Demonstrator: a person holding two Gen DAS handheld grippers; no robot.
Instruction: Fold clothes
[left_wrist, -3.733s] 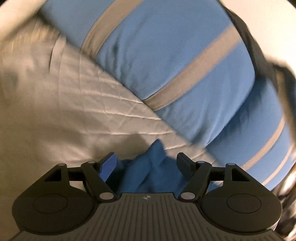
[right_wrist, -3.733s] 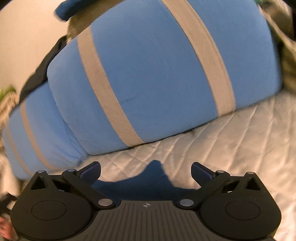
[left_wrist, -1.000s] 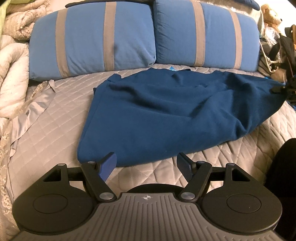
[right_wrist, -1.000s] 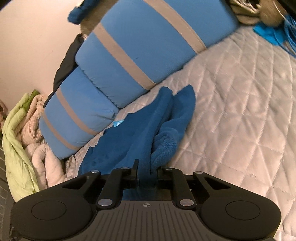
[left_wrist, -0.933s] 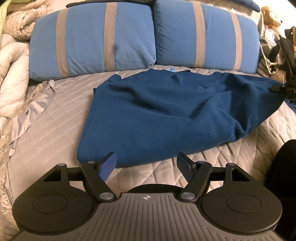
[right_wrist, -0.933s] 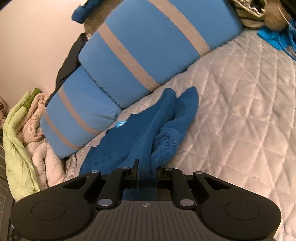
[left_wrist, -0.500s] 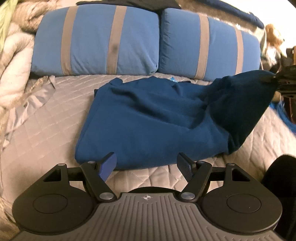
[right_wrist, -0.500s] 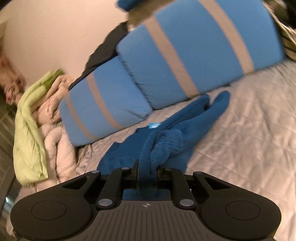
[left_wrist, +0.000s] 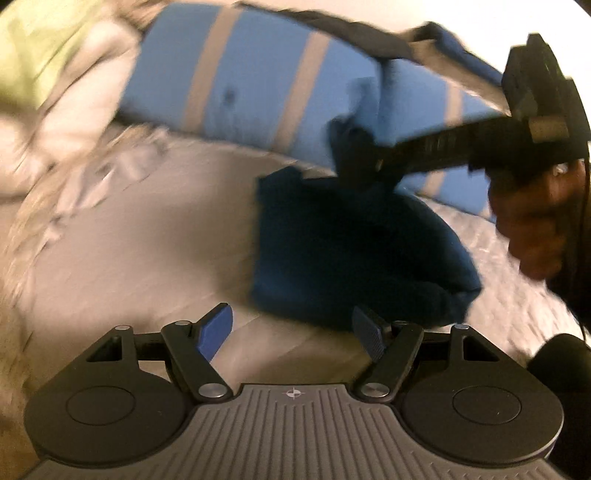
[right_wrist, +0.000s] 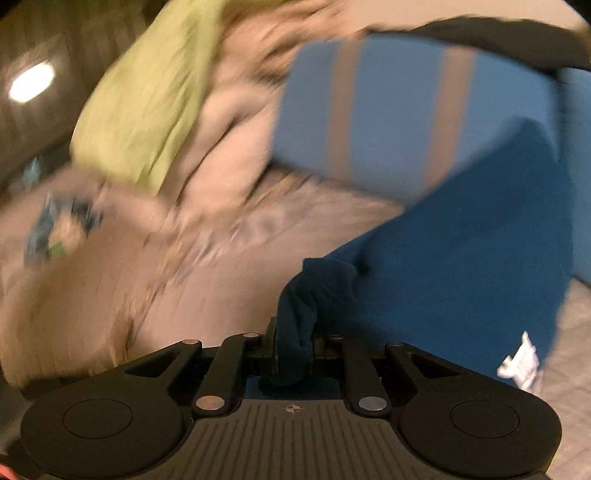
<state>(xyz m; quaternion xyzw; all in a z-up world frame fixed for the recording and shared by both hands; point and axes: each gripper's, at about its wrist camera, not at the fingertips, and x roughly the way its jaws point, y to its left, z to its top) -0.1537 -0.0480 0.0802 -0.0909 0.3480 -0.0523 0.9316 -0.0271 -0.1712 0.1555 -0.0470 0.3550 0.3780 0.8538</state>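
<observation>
No text or number reads clearly; the white tag (right_wrist: 519, 363) on the blue garment (right_wrist: 461, 266) seems printed but too blurred.

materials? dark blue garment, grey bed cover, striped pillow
Dark blue garment: soft matte knit or fleece, judging by its thick, limp bunching in the shut right gripper.
Grey quilted bed cover: smooth fabric with a slight sheen; blur hides the stitching here.
Light blue pillow with grey stripes: matte woven or jersey cloth, plump; weave unreadable.
</observation>
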